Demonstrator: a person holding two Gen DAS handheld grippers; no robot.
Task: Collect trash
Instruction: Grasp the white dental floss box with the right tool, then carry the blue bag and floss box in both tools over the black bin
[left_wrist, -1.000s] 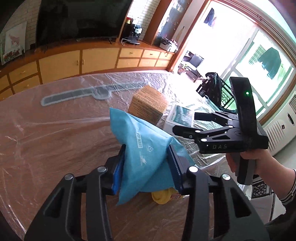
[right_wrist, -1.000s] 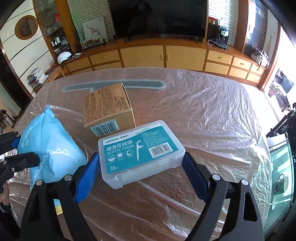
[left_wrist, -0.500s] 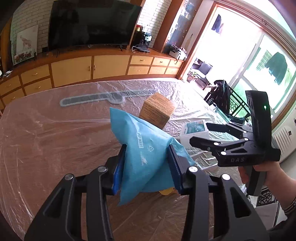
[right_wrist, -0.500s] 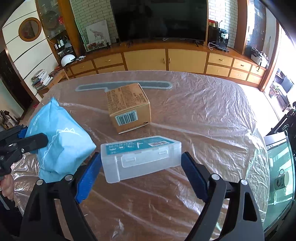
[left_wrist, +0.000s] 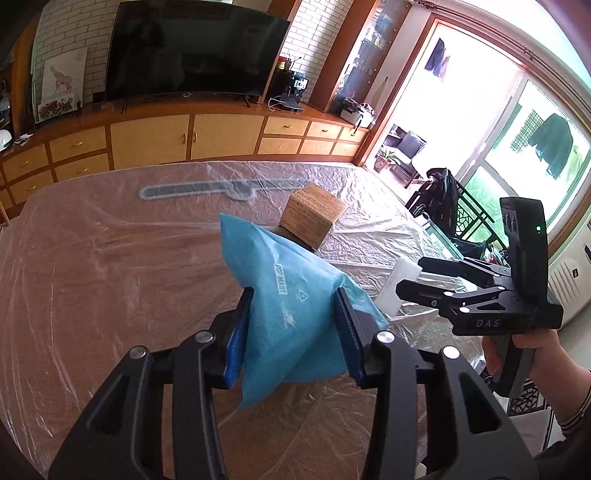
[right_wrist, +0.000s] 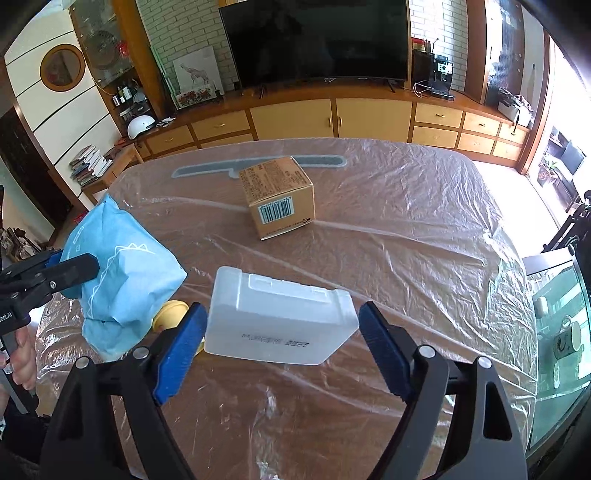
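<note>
My left gripper (left_wrist: 295, 328) is shut on a blue paper bag (left_wrist: 284, 306) and holds it above the table; the bag also shows in the right wrist view (right_wrist: 118, 273). My right gripper (right_wrist: 280, 332) is shut on a translucent white dental floss box (right_wrist: 280, 321), lifted off the table and tipped so its underside faces the camera. The box shows in the left wrist view (left_wrist: 400, 282) between the right gripper's fingers (left_wrist: 436, 295). A brown cardboard box (right_wrist: 280, 199) stands on the table beyond both grippers. A yellow round object (right_wrist: 170, 314) lies partly hidden beside the bag.
The table (right_wrist: 406, 240) is covered in wrinkled clear plastic sheeting. A grey flat strip (right_wrist: 258, 164) lies under the sheeting at the far side. A wooden cabinet with a television stands behind. A glass side table (right_wrist: 554, 325) is at the right.
The right gripper has lifted the floss box off the table and tipped it, label side away. The left gripper with the blue bag has risen and drawn back a little.
</note>
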